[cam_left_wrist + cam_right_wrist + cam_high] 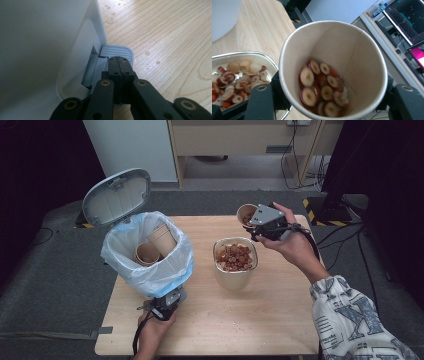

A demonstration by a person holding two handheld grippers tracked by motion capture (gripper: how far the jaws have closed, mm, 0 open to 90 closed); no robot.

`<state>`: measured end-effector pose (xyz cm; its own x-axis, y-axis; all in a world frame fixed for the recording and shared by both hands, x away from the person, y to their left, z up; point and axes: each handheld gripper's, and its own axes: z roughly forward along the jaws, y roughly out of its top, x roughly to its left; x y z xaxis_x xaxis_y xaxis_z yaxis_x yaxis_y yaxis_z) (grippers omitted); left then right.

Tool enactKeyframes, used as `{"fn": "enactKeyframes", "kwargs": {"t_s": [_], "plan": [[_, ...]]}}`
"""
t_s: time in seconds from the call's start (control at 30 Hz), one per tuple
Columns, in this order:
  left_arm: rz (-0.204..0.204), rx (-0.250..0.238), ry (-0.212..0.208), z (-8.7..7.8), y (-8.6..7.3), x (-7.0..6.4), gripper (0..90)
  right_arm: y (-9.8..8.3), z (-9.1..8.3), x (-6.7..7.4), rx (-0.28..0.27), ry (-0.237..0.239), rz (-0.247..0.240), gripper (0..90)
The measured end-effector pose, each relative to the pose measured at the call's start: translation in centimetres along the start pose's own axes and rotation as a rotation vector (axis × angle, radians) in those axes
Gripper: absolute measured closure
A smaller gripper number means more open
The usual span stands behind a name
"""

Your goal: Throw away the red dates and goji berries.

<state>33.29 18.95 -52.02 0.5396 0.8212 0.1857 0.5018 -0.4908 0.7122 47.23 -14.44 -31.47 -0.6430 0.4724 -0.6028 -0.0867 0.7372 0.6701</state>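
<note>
L gripper [167, 304] is sitting near the worktop [250, 320] front edge, jaws pressed together w/ nothing between, tips resting on the bin's grey pedal [116, 51]. The bin [147, 255], lid up, is holding two paper cups. Open wood is lying btw bin and metal bowl [235, 257]. Further back, R gripper [261, 227] is pinching a tilted paper cup [332, 70] of sliced fruit just past the bowl's rim.
</note>
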Motion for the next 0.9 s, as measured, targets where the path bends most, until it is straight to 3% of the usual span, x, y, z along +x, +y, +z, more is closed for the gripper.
{"fn": "enactKeyframes", "kwargs": {"t_s": [0.53, 0.9], "plan": [[-0.01, -0.007, -0.003, 0.0, -0.1, 0.0, 89.0, 0.4, 0.6, -1.4, -0.023, -0.022, -0.11, 35.0], [-0.008, -0.006, 0.001, 0.0, -0.1, 0.0, 89.0, 1.0, 0.5, -0.3, 0.001, -0.044, -0.233, 35.0]]}}
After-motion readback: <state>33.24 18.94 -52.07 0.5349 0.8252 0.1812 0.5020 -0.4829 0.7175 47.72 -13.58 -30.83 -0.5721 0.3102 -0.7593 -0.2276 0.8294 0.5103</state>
